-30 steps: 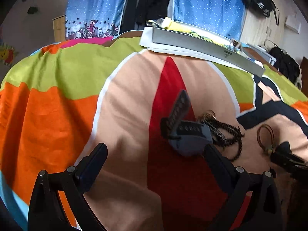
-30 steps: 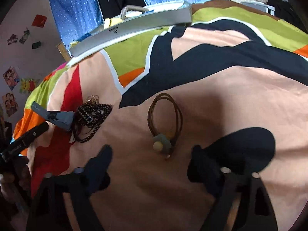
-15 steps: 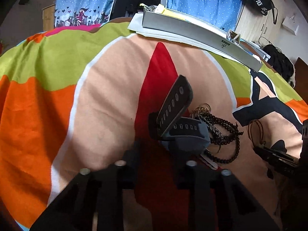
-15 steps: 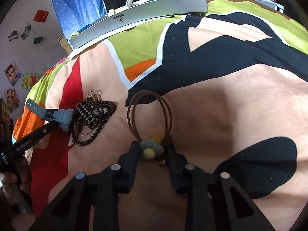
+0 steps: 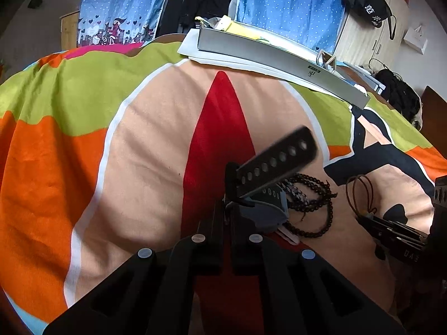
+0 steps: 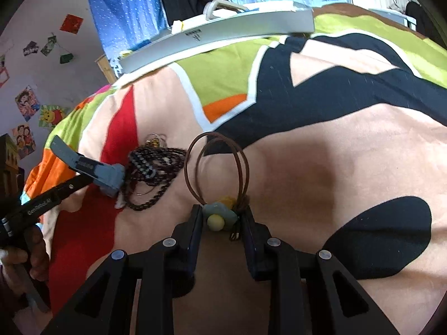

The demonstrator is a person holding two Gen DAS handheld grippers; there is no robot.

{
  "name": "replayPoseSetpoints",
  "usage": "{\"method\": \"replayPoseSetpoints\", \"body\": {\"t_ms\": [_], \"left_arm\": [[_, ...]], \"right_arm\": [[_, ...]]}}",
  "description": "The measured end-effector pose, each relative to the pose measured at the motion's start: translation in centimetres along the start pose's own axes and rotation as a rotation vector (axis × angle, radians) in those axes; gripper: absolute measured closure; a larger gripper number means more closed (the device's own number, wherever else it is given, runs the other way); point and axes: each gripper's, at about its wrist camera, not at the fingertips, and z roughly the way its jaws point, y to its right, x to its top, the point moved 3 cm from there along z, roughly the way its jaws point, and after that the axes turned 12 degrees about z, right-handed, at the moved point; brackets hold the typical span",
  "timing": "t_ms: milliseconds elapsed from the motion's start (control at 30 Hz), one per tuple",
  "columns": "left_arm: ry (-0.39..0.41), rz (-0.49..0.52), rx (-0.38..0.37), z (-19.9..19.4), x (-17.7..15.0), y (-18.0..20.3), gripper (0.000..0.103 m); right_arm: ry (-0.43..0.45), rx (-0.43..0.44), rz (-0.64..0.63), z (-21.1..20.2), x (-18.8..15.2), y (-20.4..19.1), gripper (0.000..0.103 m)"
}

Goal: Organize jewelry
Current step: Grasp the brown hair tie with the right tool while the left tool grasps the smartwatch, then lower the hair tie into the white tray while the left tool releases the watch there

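Observation:
A grey-blue watch [image 5: 259, 212] with a black holed strap lies on the colourful bedspread [image 5: 139, 153]. My left gripper [image 5: 227, 215] is shut on its near strap end, and the far strap sticks up. Dark bead necklaces [image 5: 313, 195] lie tangled right beside it. In the right wrist view, a brown cord bracelet [image 6: 218, 167] has a green and yellow flower charm [image 6: 219, 217]. My right gripper [image 6: 222, 223] is shut on that charm, one finger on each side. The watch [image 6: 109, 176], beads [image 6: 156, 173] and left gripper [image 6: 69, 189] show at the left there.
A long flat silver case [image 5: 279, 55] on white paper lies across the far side of the bed, also visible as the silver case [image 6: 218, 36]. Blue dotted curtains [image 5: 293, 5] and dark bags stand behind. A hand [image 6: 19, 262] holds the left tool.
Both grippers went from wide open to shut: the left on the watch strap, the right on the bracelet's charm. The watch's free strap now stands higher and swung right.

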Motion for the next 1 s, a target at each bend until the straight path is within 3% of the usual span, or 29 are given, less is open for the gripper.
{"method": "replayPoseSetpoints", "body": {"t_ms": [300,567,800,1000], "left_arm": [[0.019,-0.027,0.005,-3.0,-0.5,1.9,0.102],[0.054,-0.024,-0.029,-5.6,1.5,4.1,0.102],[0.028,-0.067,-0.062,-4.4,6.8,5.0,0.102],[0.090,-0.089,-0.053,-2.9,14.0,4.9,0.102]], "right_arm": [[0.082,0.097,-0.063,-3.3,-0.8,-2.5,0.078],[0.122,0.140,-0.047,-5.0,0.5,-2.7,0.078],[0.204,0.149,-0.072,-6.2,5.8,-1.6,0.078],[0.266,0.163,-0.059,-5.6,13.0,-0.7,0.078]]}}
